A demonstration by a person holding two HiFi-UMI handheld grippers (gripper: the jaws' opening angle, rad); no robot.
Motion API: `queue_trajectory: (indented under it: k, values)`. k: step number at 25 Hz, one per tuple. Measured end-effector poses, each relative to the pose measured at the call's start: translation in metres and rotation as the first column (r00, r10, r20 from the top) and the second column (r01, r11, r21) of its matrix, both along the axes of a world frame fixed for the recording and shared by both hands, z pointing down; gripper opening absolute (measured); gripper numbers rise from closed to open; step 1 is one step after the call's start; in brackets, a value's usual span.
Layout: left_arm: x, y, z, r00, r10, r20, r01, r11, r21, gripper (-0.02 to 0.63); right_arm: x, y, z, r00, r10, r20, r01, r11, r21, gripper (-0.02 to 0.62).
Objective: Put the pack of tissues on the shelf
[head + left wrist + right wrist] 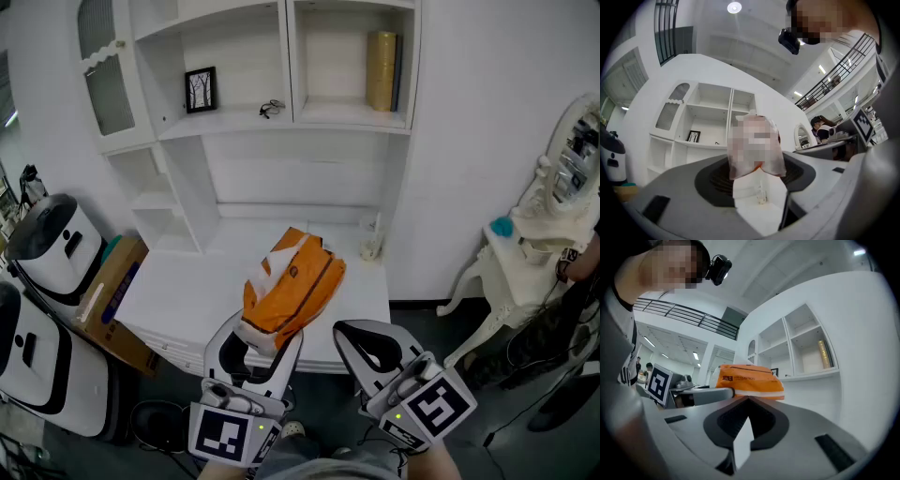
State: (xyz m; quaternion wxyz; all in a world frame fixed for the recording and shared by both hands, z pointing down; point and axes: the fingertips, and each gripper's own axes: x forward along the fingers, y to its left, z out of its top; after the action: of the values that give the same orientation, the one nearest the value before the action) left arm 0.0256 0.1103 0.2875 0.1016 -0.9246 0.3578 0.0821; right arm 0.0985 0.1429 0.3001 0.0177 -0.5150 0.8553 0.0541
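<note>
Being pinched at its near end by the left gripper (266,335), the orange pack of tissues (292,284) is held ahead, over the desk (178,281). It is judged light, soft and slippery, so a deep grip is advised. Beside it, the right gripper (349,330) is pressed together, empty.

No text reads legibly from my remote station. The orange pack of tissues (750,380) carries a line of dark print along its upper edge, too small to make out. The cardboard box (117,291) bears blue lettering on its flap, likewise unreadable. The left marker cube (225,433) and right marker cube (433,408) show only black-and-white square patterns, no characters.
</note>
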Motion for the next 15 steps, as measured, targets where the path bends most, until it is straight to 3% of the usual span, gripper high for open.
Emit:
queue_trajectory:
  k: [15]
  values:
    - [-0.015, -0.007, 0.002, 1.0, 0.008, -0.019, -0.008, 1.0, 0.005, 0.279, -0.012, -0.007, 0.005, 1.0, 0.012, -0.019, -0.012, 1.0, -0.009, 0.008]
